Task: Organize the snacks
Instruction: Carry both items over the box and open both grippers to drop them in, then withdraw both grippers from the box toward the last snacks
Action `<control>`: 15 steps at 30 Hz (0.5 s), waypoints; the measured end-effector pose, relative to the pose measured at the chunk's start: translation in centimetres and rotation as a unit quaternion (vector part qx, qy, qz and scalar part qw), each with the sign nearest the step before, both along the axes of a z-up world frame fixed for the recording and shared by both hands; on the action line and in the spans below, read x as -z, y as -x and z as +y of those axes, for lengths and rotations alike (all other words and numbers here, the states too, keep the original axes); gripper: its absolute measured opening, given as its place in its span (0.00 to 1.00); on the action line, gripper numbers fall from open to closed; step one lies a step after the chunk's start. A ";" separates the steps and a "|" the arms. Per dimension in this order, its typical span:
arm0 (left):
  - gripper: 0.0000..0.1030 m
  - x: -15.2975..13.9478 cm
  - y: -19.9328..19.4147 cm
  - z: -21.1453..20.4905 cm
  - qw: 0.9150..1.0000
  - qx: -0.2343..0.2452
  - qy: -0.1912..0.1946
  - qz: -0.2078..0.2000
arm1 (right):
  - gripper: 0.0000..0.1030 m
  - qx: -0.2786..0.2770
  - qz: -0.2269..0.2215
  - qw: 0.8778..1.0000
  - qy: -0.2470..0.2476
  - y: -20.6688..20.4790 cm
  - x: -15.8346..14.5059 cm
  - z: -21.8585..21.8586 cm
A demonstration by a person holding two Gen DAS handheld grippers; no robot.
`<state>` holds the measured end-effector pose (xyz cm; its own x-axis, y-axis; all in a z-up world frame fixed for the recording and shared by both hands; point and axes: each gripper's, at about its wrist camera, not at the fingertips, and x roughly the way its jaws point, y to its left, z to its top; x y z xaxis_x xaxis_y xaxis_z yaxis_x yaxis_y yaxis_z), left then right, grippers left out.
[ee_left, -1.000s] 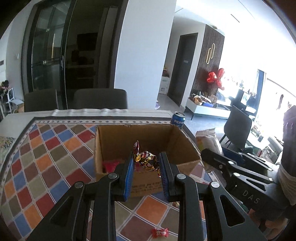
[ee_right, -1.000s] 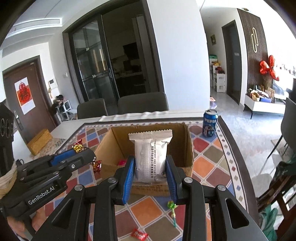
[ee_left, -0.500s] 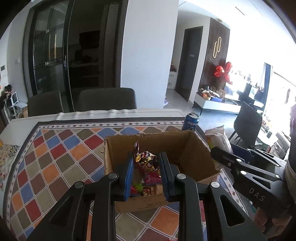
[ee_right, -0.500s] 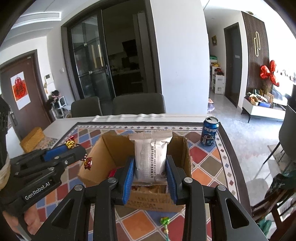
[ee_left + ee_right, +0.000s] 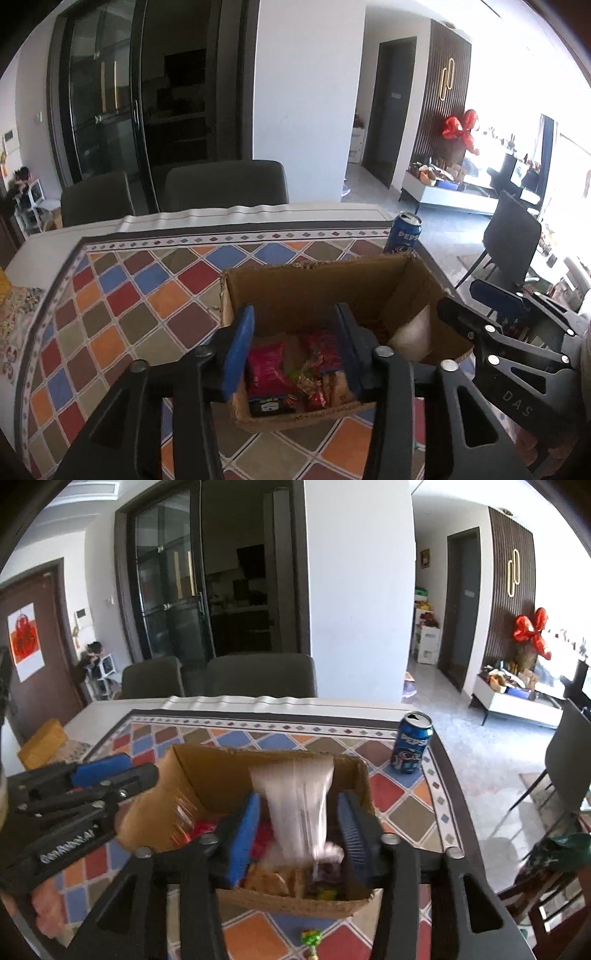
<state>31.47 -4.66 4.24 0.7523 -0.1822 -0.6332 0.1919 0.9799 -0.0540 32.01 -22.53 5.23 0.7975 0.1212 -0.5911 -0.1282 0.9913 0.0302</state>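
An open cardboard box (image 5: 325, 284) stands on the checkered tablecloth and holds several snack packets, among them a red packet (image 5: 266, 369). My left gripper (image 5: 295, 350) is open and empty above the box's near side. My right gripper (image 5: 299, 830) is open above the same box (image 5: 221, 775). A white snack packet (image 5: 295, 805), blurred, drops between its fingers into the box. The right gripper shows in the left wrist view (image 5: 517, 332), and the white packet shows there in the box's right corner (image 5: 410, 336).
A blue Pepsi can (image 5: 412, 744) stands beyond the box at the right. A green wrapped candy (image 5: 312, 939) lies on the cloth in front of the box. Two dark chairs (image 5: 225, 184) stand behind the table. A yellow box (image 5: 40, 742) lies at the far left.
Both grippers moved over the box and opened. The foil candy left the left gripper. The white packet left the right gripper and is falling into the box.
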 end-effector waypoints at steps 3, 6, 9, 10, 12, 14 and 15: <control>0.44 0.5 1.5 -0.3 1.000 0.005 -0.006 -0.006 | 0.47 -0.006 0.001 1.000 -0.004 1.1 0.6 -0.3; 0.44 0.8 3.0 -0.6 1.000 0.014 -0.006 -0.008 | 0.47 -0.012 0.006 1.000 -0.018 2.3 1.0 -0.6; 0.45 1.2 4.8 -1.1 1.000 0.025 -0.004 -0.009 | 0.47 -0.017 0.005 1.000 -0.024 3.5 1.3 -1.0; 0.45 1.5 5.4 -1.3 1.000 0.029 -0.003 -0.008 | 0.47 -0.019 0.005 0.999 -0.026 4.1 1.4 -1.1; 0.45 1.9 6.3 -1.6 0.999 0.033 -0.001 -0.004 | 0.47 -0.025 0.006 0.999 -0.024 4.9 1.7 -1.2; 0.45 2.5 7.4 -2.0 0.999 0.039 0.000 0.001 | 0.47 -0.029 0.005 0.999 -0.021 5.9 2.1 -1.4; 0.45 2.9 7.8 -2.1 0.999 0.042 -0.001 0.003 | 0.47 -0.031 0.008 0.999 -0.020 6.4 2.3 -1.5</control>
<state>23.67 -6.80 1.37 0.7307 -0.2435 -0.6378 0.2734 0.9604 -0.0535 25.64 -24.03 2.90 0.7781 0.1925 -0.5980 -0.1875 0.9797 0.0714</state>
